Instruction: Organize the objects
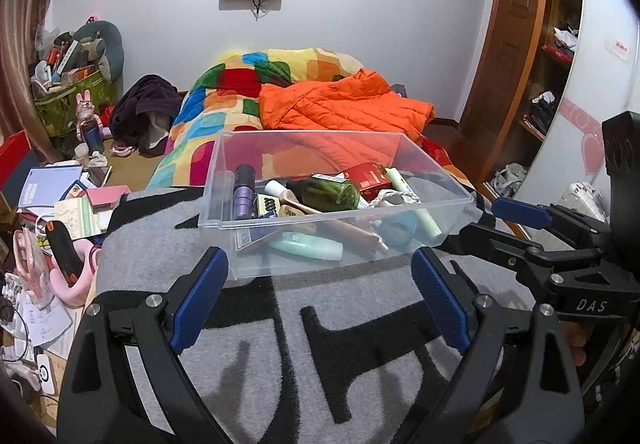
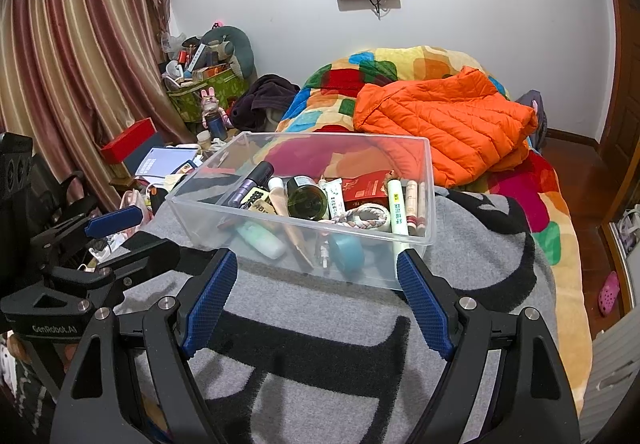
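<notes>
A clear plastic bin (image 1: 224, 183) (image 2: 428, 171) sits on a grey and black blanket (image 1: 320, 324) (image 2: 320, 344) on the bed. It holds several toiletries: a green bottle (image 1: 328, 191) (image 2: 308, 199), a purple tube (image 1: 244, 195) (image 2: 248, 183), a red box (image 1: 366, 177) (image 2: 366, 185), pale green tubes (image 1: 308, 246) (image 2: 260, 240) and a teal round item (image 1: 396, 230) (image 2: 348, 250). My left gripper (image 1: 320, 264) is open and empty just in front of the bin. My right gripper (image 2: 316, 262) is open and empty, also in front of it.
An orange puffer jacket (image 1: 344, 103) (image 2: 444, 119) lies on a colourful quilt (image 1: 224, 91) (image 2: 528, 187) behind the bin. A cluttered side table with papers (image 1: 52, 183) (image 2: 164, 159) stands left. A wooden shelf unit (image 1: 552, 63) is right. The other gripper shows at each view's edge (image 1: 560, 240) (image 2: 80, 244).
</notes>
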The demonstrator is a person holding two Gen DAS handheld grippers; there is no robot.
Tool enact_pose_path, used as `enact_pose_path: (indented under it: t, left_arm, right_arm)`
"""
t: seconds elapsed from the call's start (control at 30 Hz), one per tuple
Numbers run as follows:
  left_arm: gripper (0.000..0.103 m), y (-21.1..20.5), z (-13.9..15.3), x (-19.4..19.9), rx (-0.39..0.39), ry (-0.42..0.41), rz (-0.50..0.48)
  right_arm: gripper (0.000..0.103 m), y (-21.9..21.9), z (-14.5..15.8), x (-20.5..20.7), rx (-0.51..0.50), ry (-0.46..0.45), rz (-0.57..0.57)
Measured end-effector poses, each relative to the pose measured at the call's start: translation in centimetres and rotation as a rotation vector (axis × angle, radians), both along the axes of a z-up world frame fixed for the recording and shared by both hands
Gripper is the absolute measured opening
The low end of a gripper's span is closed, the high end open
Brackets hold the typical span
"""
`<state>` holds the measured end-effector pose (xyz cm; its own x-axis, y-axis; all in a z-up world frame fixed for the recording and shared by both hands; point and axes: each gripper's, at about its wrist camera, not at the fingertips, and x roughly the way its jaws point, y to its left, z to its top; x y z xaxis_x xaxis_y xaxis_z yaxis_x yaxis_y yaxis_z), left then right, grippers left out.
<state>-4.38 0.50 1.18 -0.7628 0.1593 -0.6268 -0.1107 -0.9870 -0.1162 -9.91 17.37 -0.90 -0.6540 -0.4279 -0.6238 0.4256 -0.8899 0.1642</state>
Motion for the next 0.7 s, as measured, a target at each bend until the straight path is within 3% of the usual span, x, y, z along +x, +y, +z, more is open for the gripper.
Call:
enact_pose_path:
  t: [0.7]
  left_arm:
    - [0.094,-0.11,-0.34,-0.24,0.005,-0.02,0.001]
  right_arm:
    - [0.08,0.14,-0.22,0.17,0.004,-0.014,-0.003]
